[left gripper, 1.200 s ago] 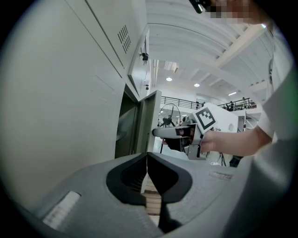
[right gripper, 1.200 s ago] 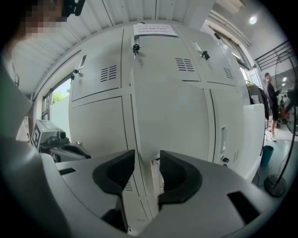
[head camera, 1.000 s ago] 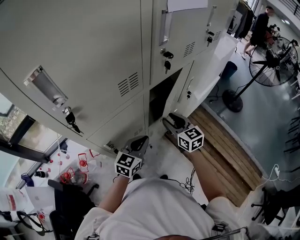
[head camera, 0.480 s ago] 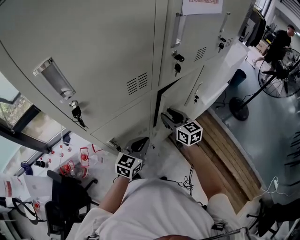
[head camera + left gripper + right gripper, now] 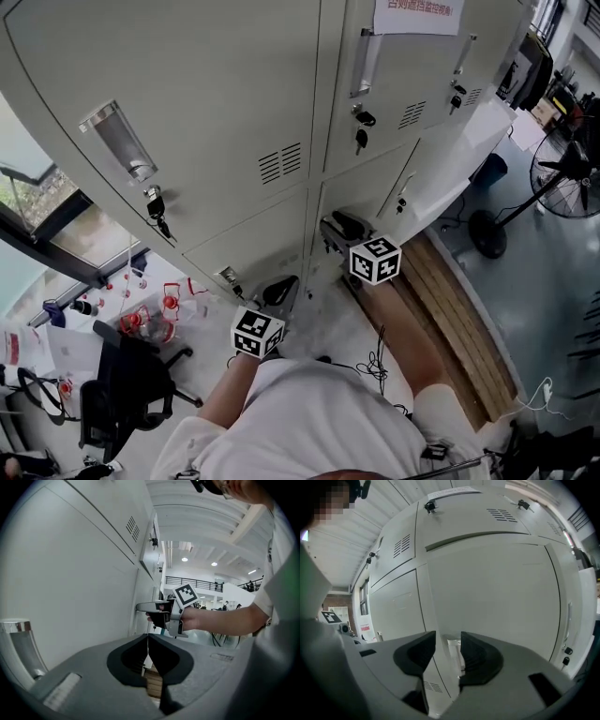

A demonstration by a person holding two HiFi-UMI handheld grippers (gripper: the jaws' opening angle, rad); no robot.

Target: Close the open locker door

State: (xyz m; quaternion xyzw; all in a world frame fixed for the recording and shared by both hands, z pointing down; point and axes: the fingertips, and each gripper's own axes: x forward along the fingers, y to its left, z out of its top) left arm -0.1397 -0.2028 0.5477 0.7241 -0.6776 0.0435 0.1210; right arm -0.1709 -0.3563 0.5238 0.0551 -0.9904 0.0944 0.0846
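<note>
The lower middle locker door (image 5: 364,192) now lies about flush with its grey neighbours, and no dark gap shows. My right gripper (image 5: 339,225) is at the door's left edge, jaws open. In the right gripper view the door (image 5: 497,602) fills the frame, and a pale recessed handle (image 5: 453,651) shows between the open jaws of the right gripper (image 5: 447,653). My left gripper (image 5: 280,290) hangs lower, close to the lower left locker, holding nothing. In its own view the left gripper (image 5: 148,645) is shut to a thin slit, and the right gripper (image 5: 140,607) touches the locker front.
Keys hang from locks on the upper doors (image 5: 157,214) (image 5: 359,139). A strip of wooden boards (image 5: 459,309) runs along the lockers' base, with cables (image 5: 375,361) by my feet. A black office chair (image 5: 127,394) and red items (image 5: 150,321) are at left, a standing fan (image 5: 567,173) at right.
The locker door has swung from open to flush and the dark opening is gone. My right gripper followed it in towards the lockers. The left gripper has hardly moved.
</note>
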